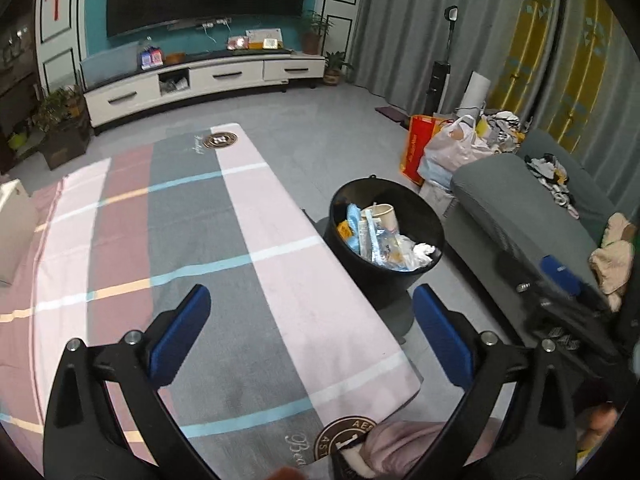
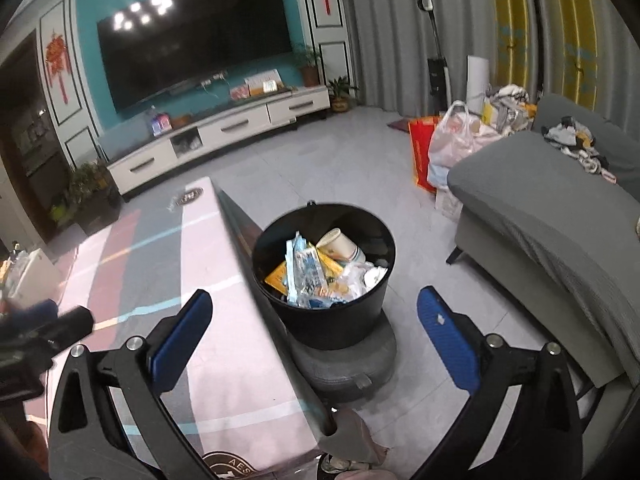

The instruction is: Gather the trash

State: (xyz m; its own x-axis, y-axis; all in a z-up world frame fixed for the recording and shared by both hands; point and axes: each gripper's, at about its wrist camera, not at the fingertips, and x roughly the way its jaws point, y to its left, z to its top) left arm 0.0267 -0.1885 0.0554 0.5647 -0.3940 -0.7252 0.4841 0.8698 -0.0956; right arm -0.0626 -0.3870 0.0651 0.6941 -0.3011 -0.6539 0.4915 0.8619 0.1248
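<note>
1. left tool (image 1: 312, 308) spreads wide with nothing between its pads, low in frame over the striped worktop (image 1: 192, 240).
2. right tool (image 2: 314, 316) gapes wide, unladen.
3. black bin (image 2: 324, 312), frame centre beside the worktop, holds trash (image 2: 320, 272).

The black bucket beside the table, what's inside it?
The black bucket holds a paper cup, yellow and blue wrappers and crumpled clear plastic. Anything beneath that pile is hidden.

tablecloth (image 1: 280, 280) | round emblem (image 1: 344, 438) reads "aes", "ast" | rest unreadable
</note>
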